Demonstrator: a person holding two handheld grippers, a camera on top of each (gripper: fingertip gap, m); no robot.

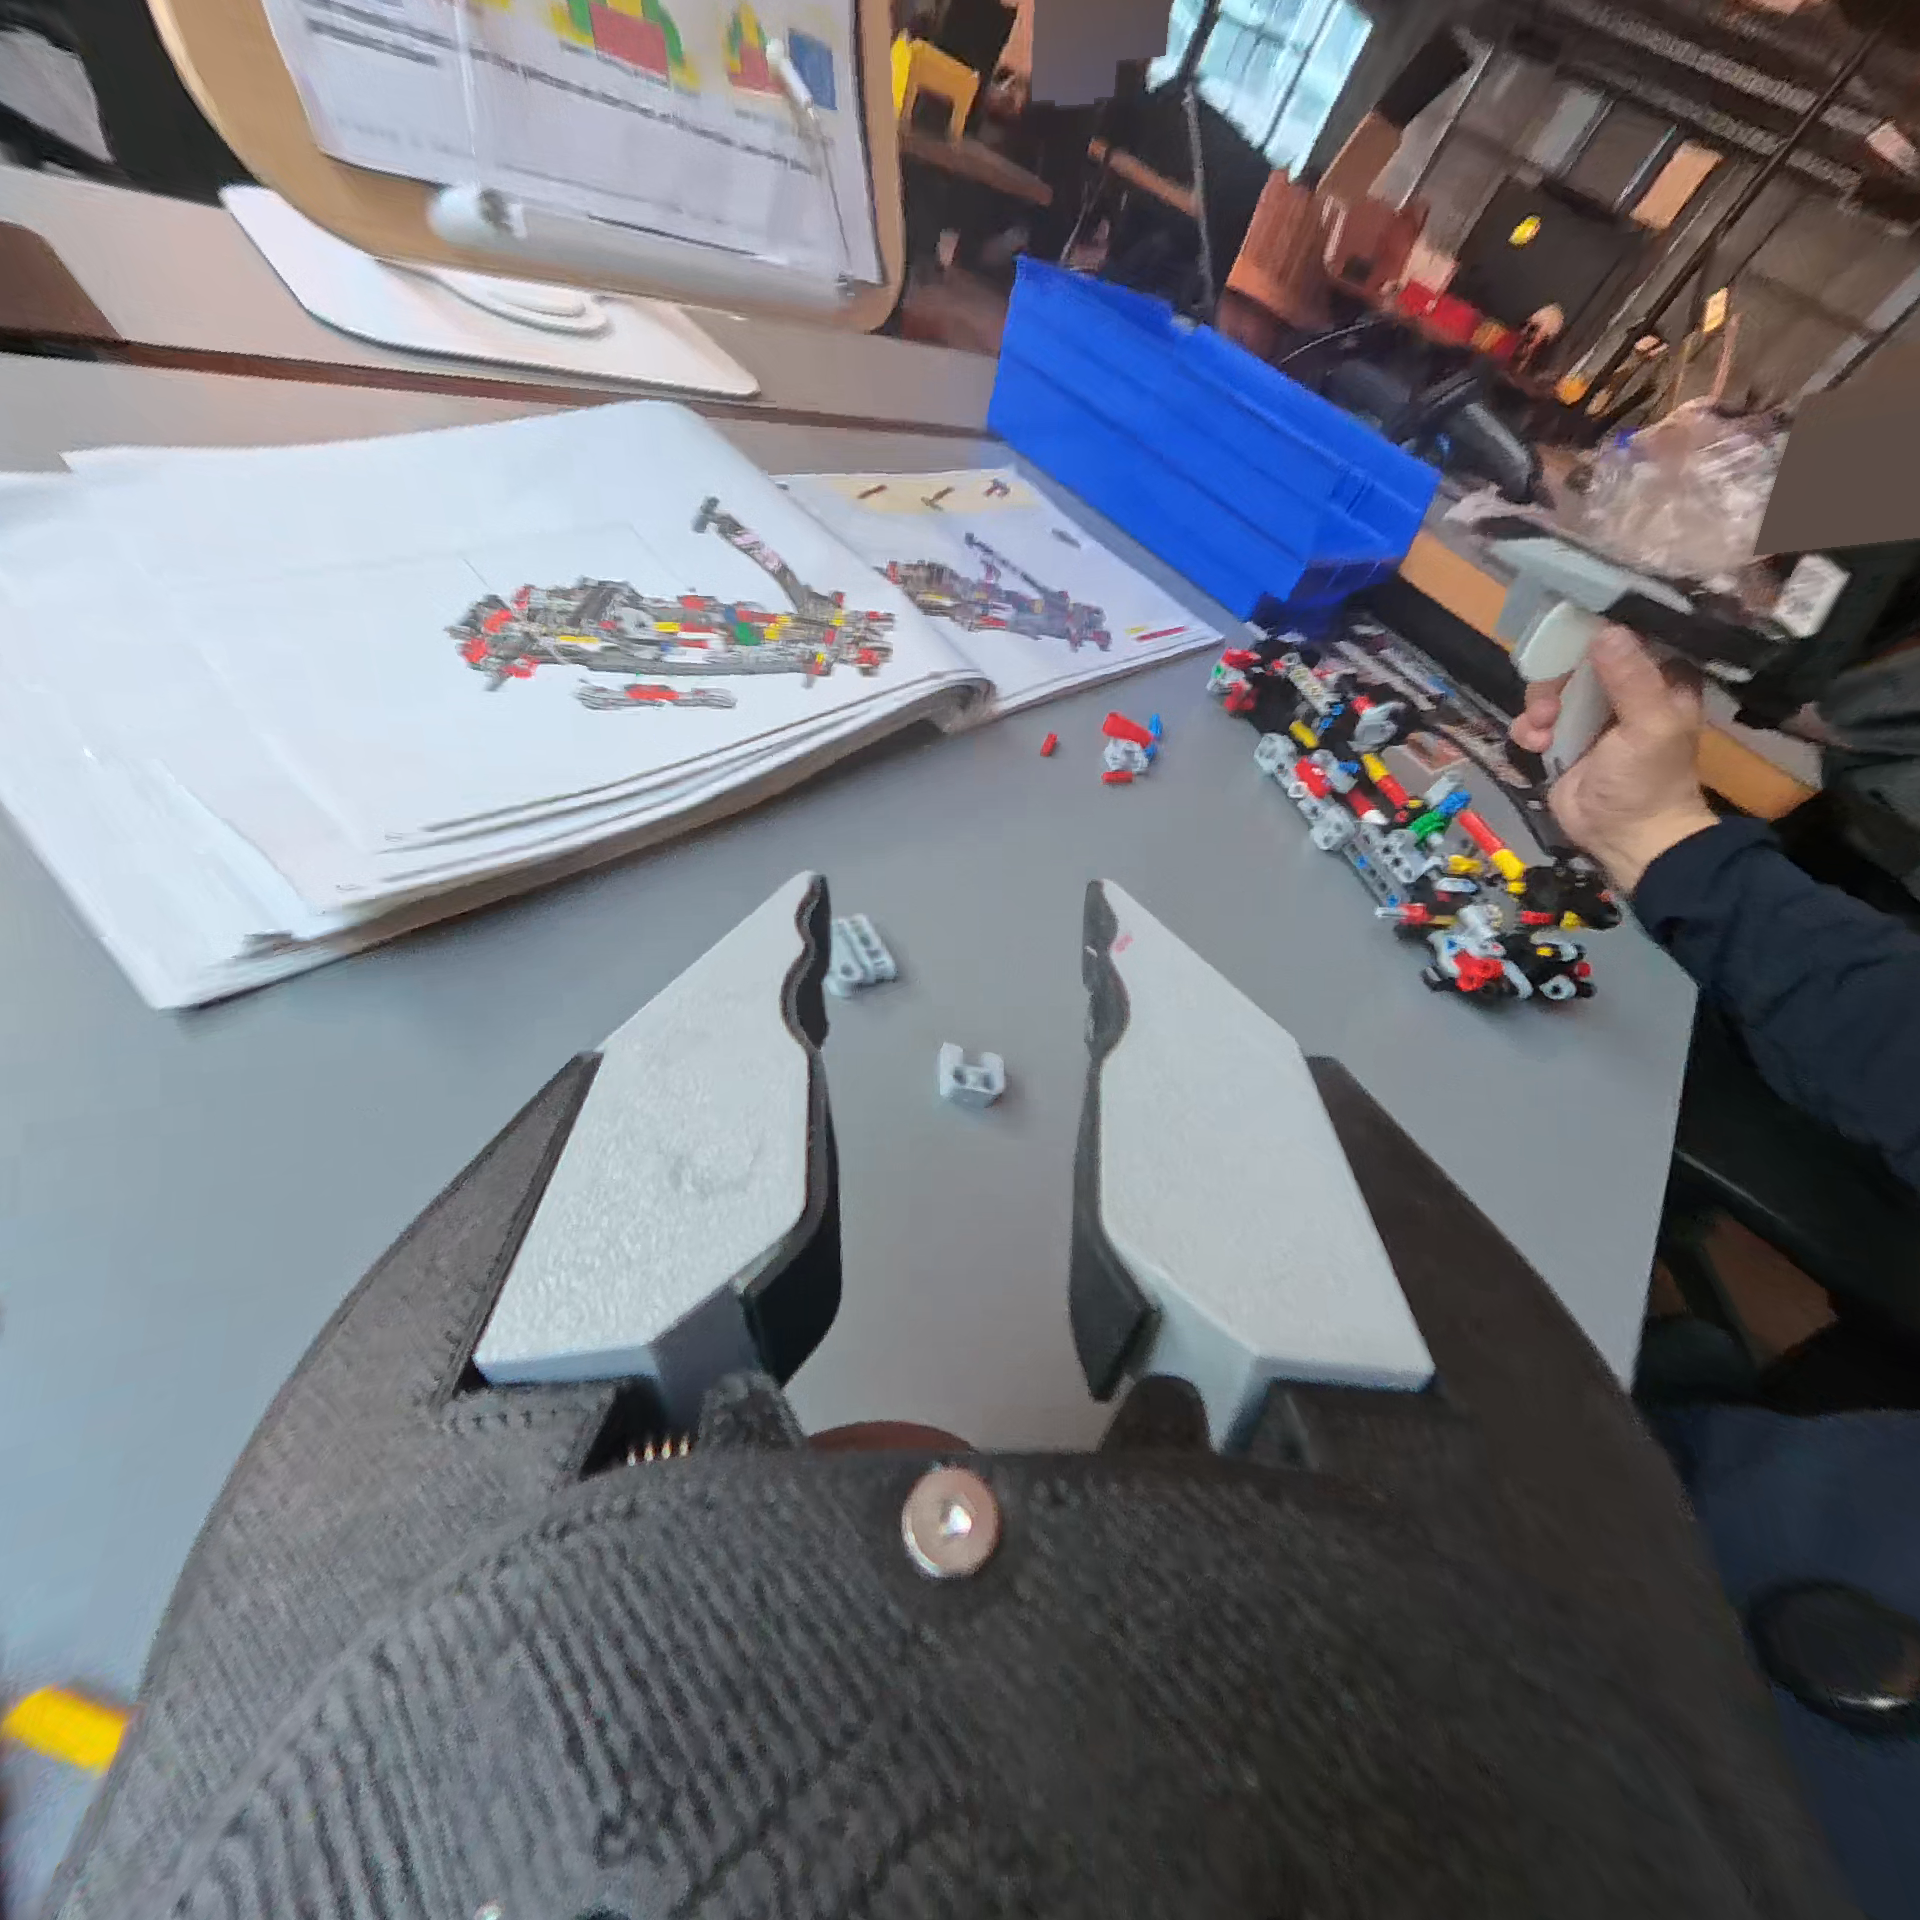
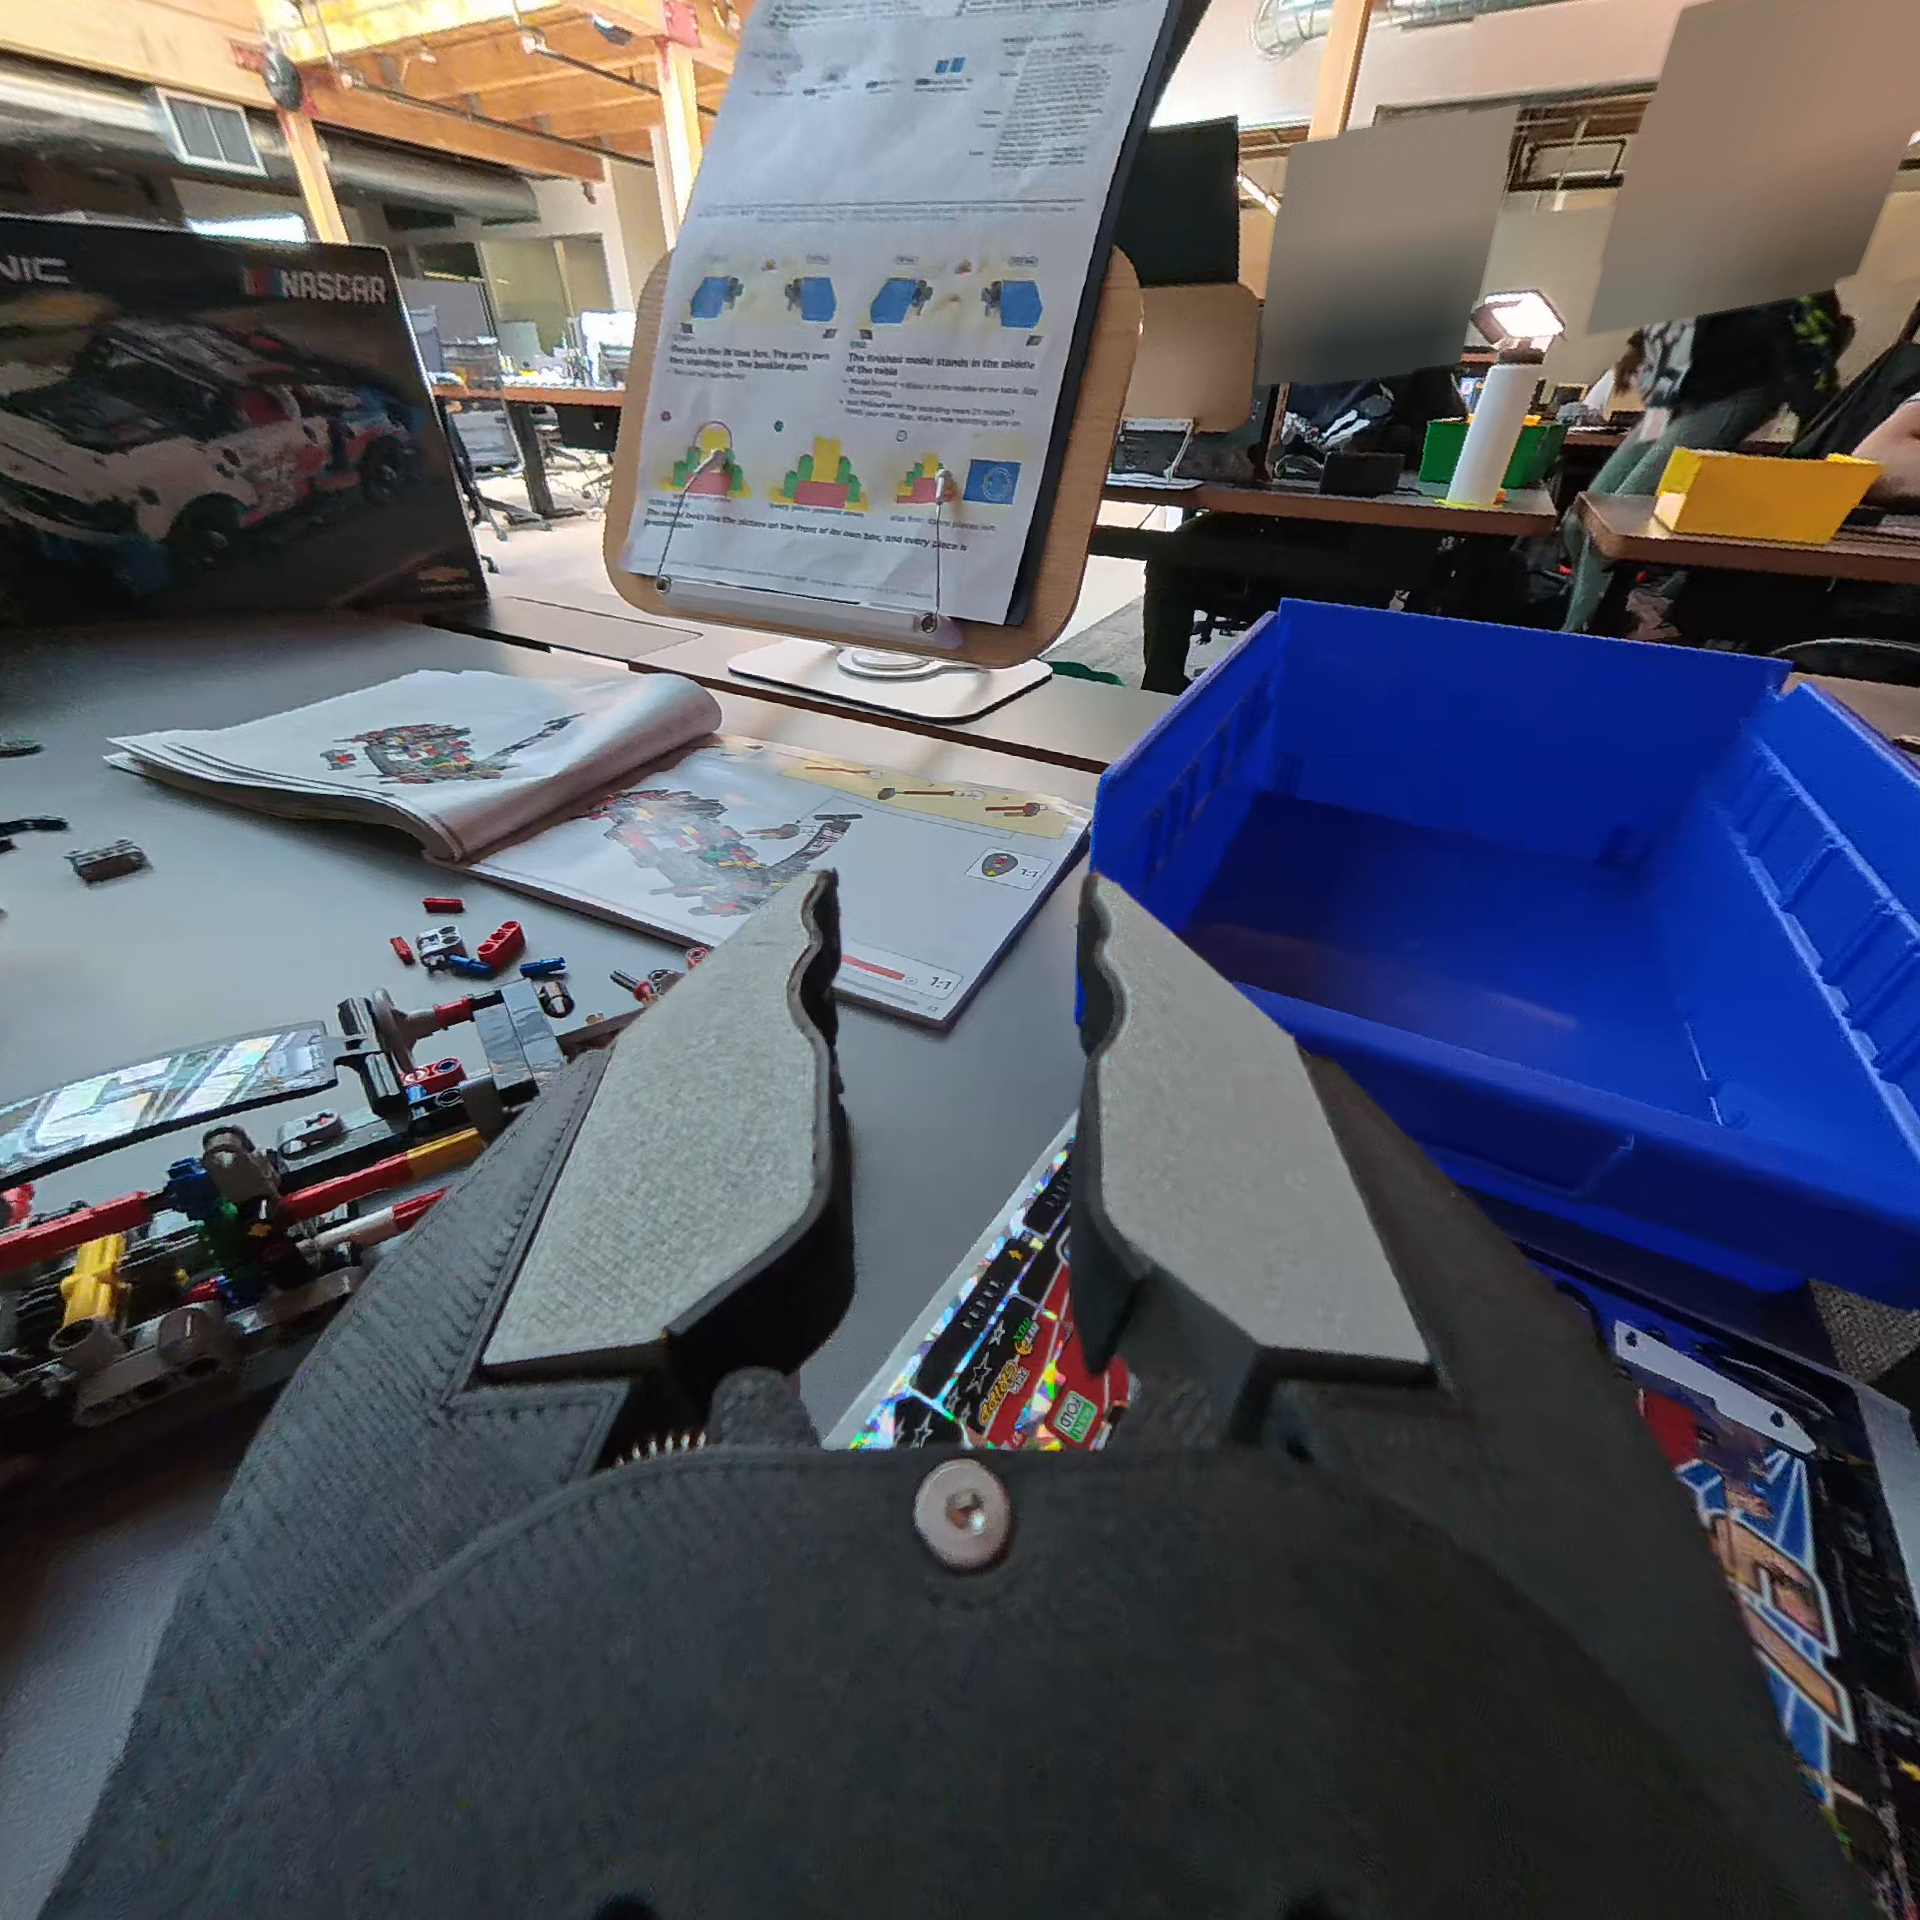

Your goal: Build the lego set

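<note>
My left hand-held gripper (image 1: 956, 966) hangs low over the grey desk (image 1: 987, 821), jaws spread w/ nothing pinched: a small grey brick (image 1: 971, 1073) lies on the desk between the fingers, clear of both pads, and a second grey piece (image 1: 862, 954) sits just beside the left fingertip; can't tell if it touches. Further out, a few loose red/blue bits (image 1: 1127, 740), then the open instruction booklet (image 1: 468, 665) to the left and the long half-built brick model (image 1: 1392, 810) to the right. Beyond the model a person's hand (image 1: 1621, 758) grips the handle of the other unit. My right hand-held gripper (image 2: 956, 971) is also spread and bare, above desk surface near the booklet's (image 2: 925, 883) corner. Sticker sheet (image 2: 1013, 1340) lies below it, blue bin (image 2: 1558, 935) just to its right, model (image 2: 260, 1195) to its left w/ small loose parts (image 2: 468, 945) past it. Farther back: paper stand (image 2: 883, 416) and the set's box (image 2: 208, 416).
</note>
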